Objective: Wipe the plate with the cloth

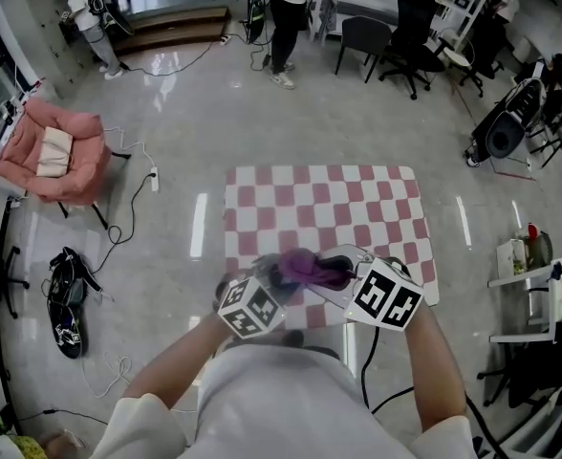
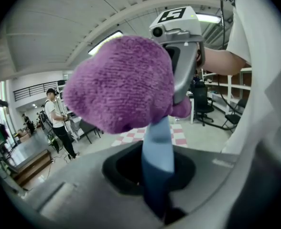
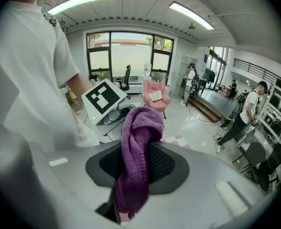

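left gripper [image 2: 158,168]: jaws shut on a thin pale-blue slab seen edge-on; I read it as the plate [image 2: 158,137].
right gripper [image 3: 131,175]: jaws clamped on the purple cloth [image 3: 138,137], which is bunched and sticks out past them.
contact: the cloth wad touches the upper part of the plate.
location: both are held up at lower centre of the head view, over the near edge of the checked bench [image 1: 319,199], not resting on it.
progress: wiping looks under way. I cannot tell how much of the plate is covered. Remaining is probably the rest of the face.
view diff: only the left gripper view shows the plate grip. The right gripper view shows the cloth grip and the marker cube [image 3: 104,98], but no plate. The head view hides both sets of jaws.
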{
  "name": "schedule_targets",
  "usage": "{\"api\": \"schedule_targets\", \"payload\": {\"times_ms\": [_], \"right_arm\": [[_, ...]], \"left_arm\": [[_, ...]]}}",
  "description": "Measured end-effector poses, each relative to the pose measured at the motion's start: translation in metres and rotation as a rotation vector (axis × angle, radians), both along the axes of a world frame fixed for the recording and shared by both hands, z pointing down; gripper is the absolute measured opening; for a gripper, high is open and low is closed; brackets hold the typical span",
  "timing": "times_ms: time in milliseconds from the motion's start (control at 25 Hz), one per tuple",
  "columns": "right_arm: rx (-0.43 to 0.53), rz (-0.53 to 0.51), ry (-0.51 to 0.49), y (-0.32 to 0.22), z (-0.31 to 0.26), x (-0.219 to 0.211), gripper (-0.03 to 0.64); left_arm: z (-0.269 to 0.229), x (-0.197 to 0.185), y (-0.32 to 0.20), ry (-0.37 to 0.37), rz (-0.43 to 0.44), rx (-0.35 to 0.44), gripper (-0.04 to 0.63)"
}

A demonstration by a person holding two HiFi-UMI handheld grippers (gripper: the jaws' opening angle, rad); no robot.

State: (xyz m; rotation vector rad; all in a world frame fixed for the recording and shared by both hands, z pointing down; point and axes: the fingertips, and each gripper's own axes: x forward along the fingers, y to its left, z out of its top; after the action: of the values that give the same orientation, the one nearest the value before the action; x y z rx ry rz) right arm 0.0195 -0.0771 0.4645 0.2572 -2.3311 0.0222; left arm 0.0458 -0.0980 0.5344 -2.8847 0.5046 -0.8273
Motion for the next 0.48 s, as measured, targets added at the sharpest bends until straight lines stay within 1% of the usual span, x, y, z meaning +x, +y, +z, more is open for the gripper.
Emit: {"api": "schedule_targets", "payload": {"times_ms": [160, 280, 480], "right_arm": [[-0.009, -0.020, -0.028, 0.001, -0.002, -0.014, 0.120], [-0.032, -0.015, -0.056, -0.002, -0.001, -0.016, 0.121], [-0.094, 0.022, -0.147, -0.010, -0.007, -0.011, 0.120]], "left_arm": [[-0.001, 0.001, 0.001, -0.001, 0.010, 0.007, 0.040], [-0.002, 0.002, 0.001, -0.011, 0.019, 0.034, 0.040], [-0.007, -0.003, 0.001, -0.010, 0.026, 0.081, 0.040]]}}
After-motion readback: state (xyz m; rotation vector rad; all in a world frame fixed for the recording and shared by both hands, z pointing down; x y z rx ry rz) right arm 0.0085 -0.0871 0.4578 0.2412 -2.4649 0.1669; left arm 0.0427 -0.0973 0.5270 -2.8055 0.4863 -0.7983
